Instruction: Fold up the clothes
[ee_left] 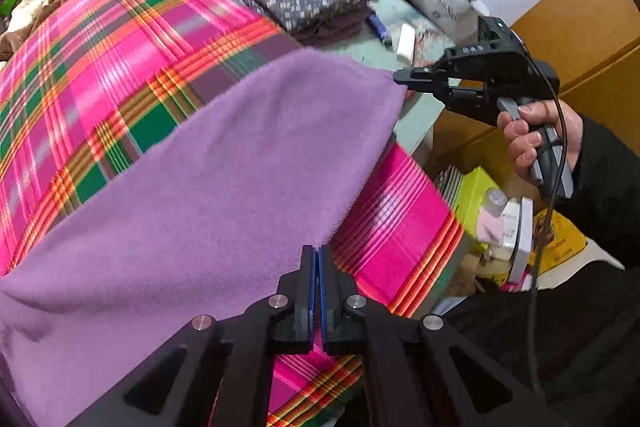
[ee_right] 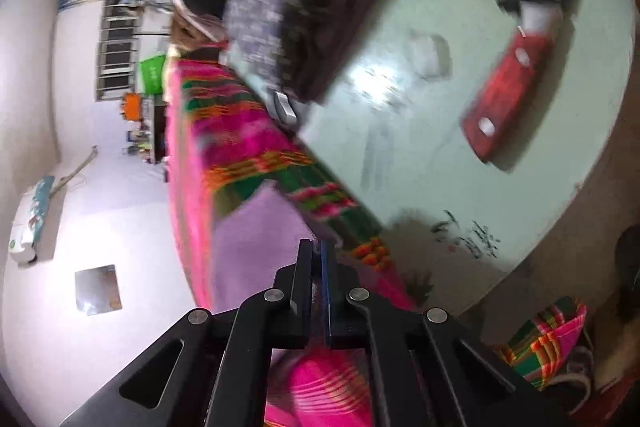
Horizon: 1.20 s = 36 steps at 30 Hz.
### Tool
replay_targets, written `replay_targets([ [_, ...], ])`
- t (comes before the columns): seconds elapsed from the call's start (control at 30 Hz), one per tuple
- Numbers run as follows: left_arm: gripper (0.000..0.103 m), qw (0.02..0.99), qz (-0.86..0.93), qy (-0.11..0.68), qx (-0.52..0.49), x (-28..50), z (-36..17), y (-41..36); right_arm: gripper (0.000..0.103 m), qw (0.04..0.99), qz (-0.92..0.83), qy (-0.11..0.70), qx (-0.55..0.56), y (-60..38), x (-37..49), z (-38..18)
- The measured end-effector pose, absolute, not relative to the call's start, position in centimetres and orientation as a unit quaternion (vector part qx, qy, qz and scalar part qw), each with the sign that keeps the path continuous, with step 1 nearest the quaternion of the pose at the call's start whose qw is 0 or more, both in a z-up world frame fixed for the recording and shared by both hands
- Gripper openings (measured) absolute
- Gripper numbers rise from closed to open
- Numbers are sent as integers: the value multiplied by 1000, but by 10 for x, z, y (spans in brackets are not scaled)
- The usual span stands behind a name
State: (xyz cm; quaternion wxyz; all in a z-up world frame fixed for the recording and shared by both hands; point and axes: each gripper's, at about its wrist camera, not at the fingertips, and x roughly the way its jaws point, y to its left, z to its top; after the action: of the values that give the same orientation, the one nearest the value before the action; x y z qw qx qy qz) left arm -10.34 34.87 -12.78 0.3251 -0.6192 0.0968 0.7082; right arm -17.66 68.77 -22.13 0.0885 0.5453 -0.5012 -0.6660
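Purple cloth (ee_left: 208, 179) over plaid fabric (ee_left: 100, 67), pinched at 2 corners: left gripper (ee_left: 317, 255) & right gripper (ee_left: 402, 77), near desk (ee_right: 400, 99) edge.

The purple cloth (ee_left: 192, 187) runs off frame; the tabletop (ee_right: 400, 87) looks motion-blurred.

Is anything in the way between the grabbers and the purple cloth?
No. Both already pinch it: the left gripper is shut on the purple cloth at its near edge, and the right gripper is shut on its far corner. It lies over the pink plaid cloth.
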Motion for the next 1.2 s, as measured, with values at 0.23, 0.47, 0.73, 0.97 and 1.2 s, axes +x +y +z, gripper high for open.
replay_targets([
  [0.23, 1, 326, 682, 104, -646, -107, -162, 356, 4, 74, -665, -462, 582, 688, -178, -240],
  [0.47, 1, 322, 680, 111, -650, -107, -173, 355, 4, 71, -661, -440, 604, 676, -177, -254],
  [0.73, 2, 368, 670, 95, -638, -99, -146, 359, 14, 90, -691, -406, 592, 675, -206, -231],
  [0.97, 2, 299, 702, 60, -644, -121, -152, 335, 17, 147, -682, -375, 611, 639, -249, -239],
  [1.2, 2, 255, 693, 40, -673, -124, -175, 313, 12, 100, -676, -329, 652, 644, -256, -261],
])
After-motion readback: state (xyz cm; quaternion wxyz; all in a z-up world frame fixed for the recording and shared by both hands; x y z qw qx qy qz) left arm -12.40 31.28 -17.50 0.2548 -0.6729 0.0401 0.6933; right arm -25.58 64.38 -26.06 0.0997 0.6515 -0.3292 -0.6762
